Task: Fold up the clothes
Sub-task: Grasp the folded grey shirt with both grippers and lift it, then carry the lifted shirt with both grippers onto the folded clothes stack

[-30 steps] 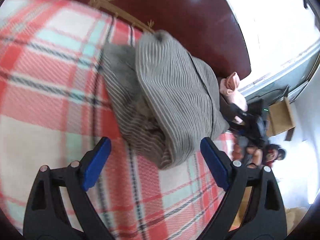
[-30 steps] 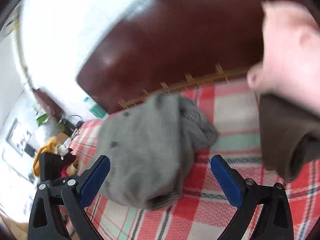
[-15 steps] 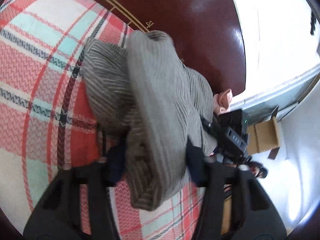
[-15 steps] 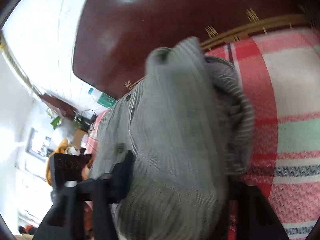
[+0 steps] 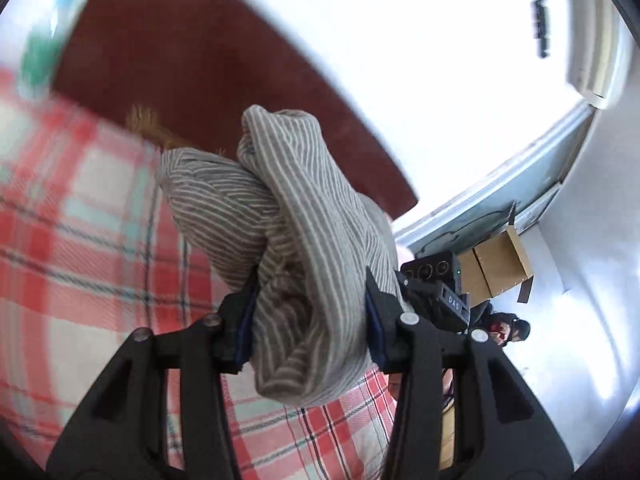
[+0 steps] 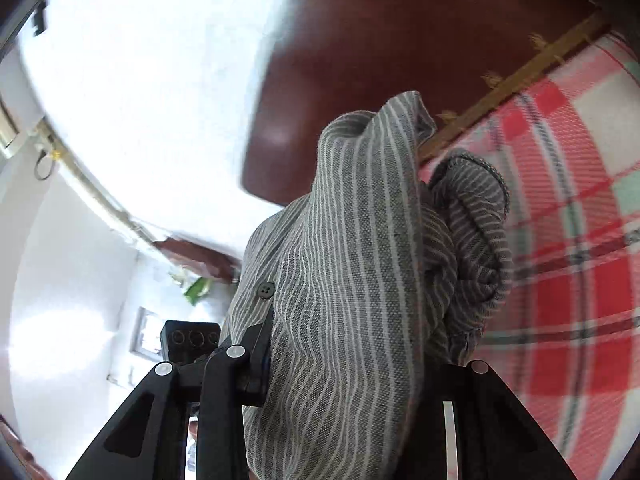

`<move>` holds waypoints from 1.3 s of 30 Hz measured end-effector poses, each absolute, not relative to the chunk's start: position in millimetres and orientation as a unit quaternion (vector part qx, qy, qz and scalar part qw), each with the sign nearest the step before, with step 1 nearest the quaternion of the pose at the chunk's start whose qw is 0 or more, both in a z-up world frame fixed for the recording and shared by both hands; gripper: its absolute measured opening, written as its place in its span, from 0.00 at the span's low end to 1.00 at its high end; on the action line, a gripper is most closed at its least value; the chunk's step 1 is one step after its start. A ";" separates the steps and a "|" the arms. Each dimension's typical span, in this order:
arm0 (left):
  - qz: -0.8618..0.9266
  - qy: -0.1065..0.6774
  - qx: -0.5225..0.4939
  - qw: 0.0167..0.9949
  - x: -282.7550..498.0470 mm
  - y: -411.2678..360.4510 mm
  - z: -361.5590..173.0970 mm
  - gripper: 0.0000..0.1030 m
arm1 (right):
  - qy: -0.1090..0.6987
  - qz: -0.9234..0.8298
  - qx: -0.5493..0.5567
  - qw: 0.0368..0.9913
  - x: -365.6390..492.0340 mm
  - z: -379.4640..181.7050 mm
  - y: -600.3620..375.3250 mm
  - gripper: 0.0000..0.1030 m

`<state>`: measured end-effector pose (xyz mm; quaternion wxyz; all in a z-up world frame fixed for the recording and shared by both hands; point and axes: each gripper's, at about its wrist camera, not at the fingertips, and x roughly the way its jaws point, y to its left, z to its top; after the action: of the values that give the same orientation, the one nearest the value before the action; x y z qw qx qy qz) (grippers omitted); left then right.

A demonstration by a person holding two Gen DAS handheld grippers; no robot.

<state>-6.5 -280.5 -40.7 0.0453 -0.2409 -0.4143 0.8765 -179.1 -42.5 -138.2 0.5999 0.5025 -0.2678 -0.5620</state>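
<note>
A folded grey striped shirt (image 5: 304, 240) is lifted off the red plaid bedspread (image 5: 80, 240). My left gripper (image 5: 310, 316) is shut on one end of the bundle, its blue pads pressed into the cloth. From the other side my right gripper (image 6: 344, 344) is shut on the same shirt (image 6: 360, 260), near a dark button. The shirt hides the right gripper's right finger. In the left wrist view the right gripper's black body (image 5: 436, 288) shows just behind the bundle.
A dark red headboard (image 5: 224, 72) with gold trim rises behind the bed. Cardboard boxes (image 5: 496, 264) stand on the floor at the right of the left wrist view. The plaid bedspread (image 6: 568, 240) fills the right of the right wrist view.
Both grippers went from open beside the shirt to shut on it. The bundle has risen off the bedspread and both views have tilted up toward the headboard and wall.
</note>
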 end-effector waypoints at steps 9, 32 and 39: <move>0.922 -0.347 -0.163 -0.061 140.4 -361.9 66.1 0.51 | -0.280 -0.484 0.465 0.686 -71.5 -48.7 -158.5 0.35; 0.858 -0.424 -0.148 -0.248 319.3 -491.0 -23.6 0.54 | -0.126 -0.452 0.506 0.724 148.2 -100.8 -346.8 0.44; 0.840 -0.415 -0.183 -0.299 314.0 -497.3 -54.7 0.58 | -0.125 -0.454 0.519 0.713 156.3 -131.6 -340.5 0.42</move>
<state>314.0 -497.3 -54.7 -0.2987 -0.1830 -0.4151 0.8396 156.3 -340.5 -131.6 0.7133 0.5193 -0.1248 -0.4539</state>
